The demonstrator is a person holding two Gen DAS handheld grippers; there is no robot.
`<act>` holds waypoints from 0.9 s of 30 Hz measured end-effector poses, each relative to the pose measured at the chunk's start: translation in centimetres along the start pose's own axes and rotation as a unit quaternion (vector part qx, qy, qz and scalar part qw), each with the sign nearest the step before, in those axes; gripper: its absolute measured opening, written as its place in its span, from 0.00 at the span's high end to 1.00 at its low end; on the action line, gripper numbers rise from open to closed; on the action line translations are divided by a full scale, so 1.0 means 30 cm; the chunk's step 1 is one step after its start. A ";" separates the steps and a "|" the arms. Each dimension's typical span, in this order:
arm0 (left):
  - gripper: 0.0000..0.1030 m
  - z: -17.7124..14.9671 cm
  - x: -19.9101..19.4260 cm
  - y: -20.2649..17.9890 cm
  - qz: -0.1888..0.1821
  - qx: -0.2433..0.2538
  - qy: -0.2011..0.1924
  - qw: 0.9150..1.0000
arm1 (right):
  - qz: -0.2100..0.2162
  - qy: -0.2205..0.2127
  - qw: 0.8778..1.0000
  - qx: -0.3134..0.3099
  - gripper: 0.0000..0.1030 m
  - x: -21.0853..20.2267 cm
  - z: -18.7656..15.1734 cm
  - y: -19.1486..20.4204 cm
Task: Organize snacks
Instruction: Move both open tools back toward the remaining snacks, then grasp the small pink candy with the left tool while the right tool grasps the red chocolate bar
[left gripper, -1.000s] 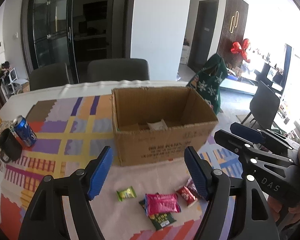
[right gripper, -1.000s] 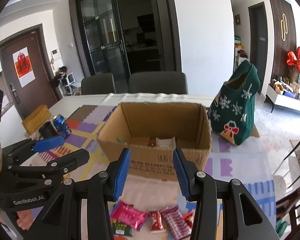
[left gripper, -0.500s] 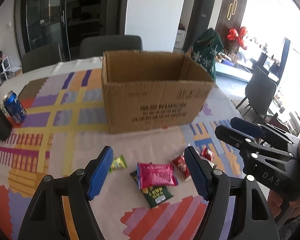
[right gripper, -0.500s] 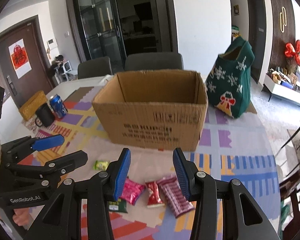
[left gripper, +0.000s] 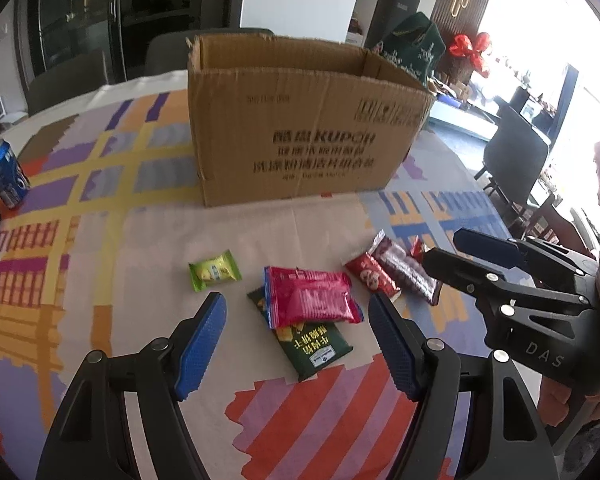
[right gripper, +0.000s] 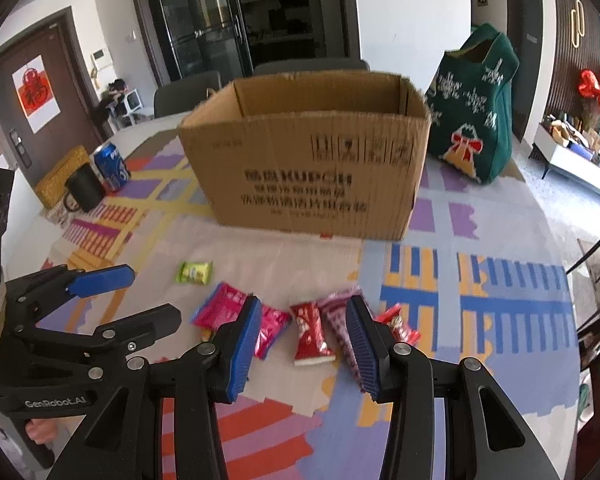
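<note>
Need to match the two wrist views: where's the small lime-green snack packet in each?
Left wrist: lime-green packet lies left of centre on the tablecloth, left of the pink packet, just above the left finger's tip.
Right wrist: same packet sits left of centre, above and left of the pink packet, apart from the other snacks.
Shared landmark: the cardboard box stands behind the packet in both views.
</note>
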State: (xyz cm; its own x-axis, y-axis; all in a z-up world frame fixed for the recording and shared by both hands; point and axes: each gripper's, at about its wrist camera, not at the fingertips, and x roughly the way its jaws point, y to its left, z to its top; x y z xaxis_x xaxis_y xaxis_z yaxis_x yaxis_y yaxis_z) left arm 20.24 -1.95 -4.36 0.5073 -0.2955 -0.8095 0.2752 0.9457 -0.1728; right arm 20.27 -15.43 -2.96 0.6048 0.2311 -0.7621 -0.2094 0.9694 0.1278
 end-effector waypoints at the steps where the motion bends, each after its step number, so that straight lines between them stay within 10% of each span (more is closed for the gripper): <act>1: 0.29 -0.006 0.009 0.004 -0.002 0.000 0.002 1.000 | 0.001 0.004 1.000 0.000 0.56 0.008 -0.006 0.001; 27: 0.45 -0.020 0.220 0.082 -0.068 -0.051 0.048 0.995 | 0.016 0.074 0.997 0.014 0.57 0.197 -0.079 -0.010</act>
State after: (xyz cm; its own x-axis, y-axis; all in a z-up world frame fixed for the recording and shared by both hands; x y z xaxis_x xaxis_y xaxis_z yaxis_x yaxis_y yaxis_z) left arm 23.78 -1.51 -10.45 0.3897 -0.4120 -0.8237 0.2493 0.9081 -0.3363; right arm 22.09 -14.54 -9.01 0.4770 0.2485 -0.8430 -0.2043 0.9643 0.1686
